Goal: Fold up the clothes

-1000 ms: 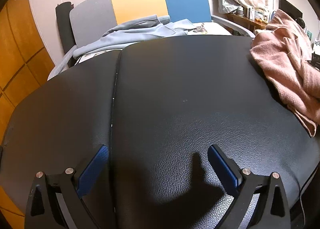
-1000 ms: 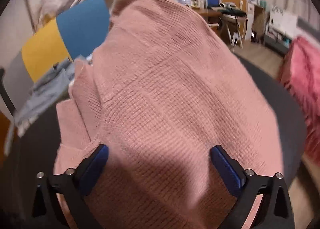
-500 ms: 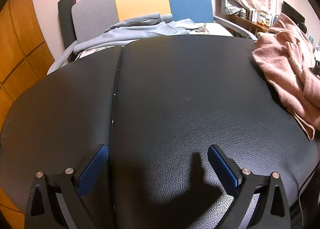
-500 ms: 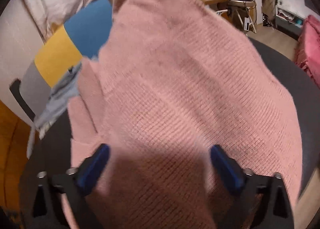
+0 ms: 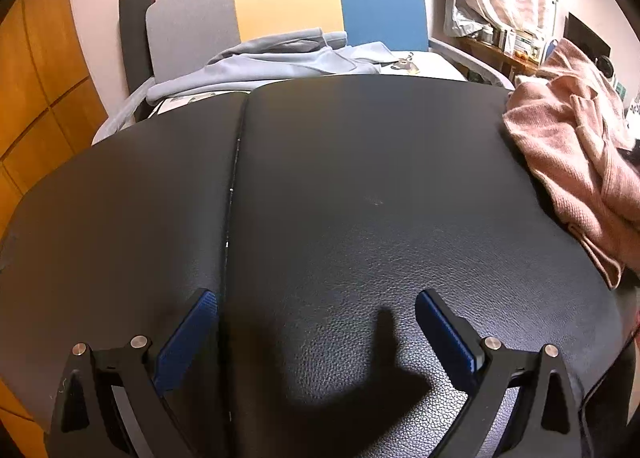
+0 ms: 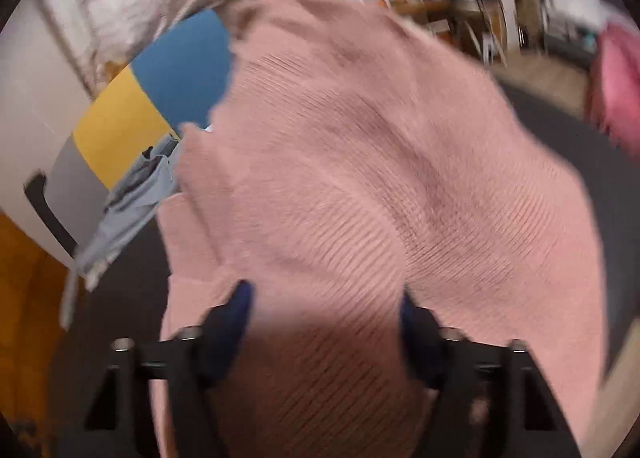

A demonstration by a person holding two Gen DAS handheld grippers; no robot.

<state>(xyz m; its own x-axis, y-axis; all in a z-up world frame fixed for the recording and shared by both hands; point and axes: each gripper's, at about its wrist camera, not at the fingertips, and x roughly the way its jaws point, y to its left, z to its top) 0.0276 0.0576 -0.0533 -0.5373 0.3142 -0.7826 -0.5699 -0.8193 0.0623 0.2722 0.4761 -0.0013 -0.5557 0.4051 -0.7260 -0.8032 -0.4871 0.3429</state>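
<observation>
A pink knit sweater (image 5: 576, 161) lies crumpled at the right edge of the black padded table (image 5: 340, 197). My left gripper (image 5: 316, 314) is open and empty, low over the table's near side, far left of the sweater. In the right wrist view the sweater (image 6: 380, 177) fills the frame. My right gripper (image 6: 324, 298) is down on it with its blue fingers (image 6: 236, 306) apart and narrower than before, fabric bunched between them. The view is blurred.
A chair with a grey, yellow and blue back (image 5: 288, 5) stands behind the table, with a light blue garment (image 5: 280, 61) draped on its seat. A wooden cabinet (image 5: 36, 89) is at the left. A pink object (image 6: 616, 89) is at the far right.
My right gripper's fingers have closed partway over the sweater and the view has swung. The left gripper has drifted slightly, so the sweater sits further right in its view.
</observation>
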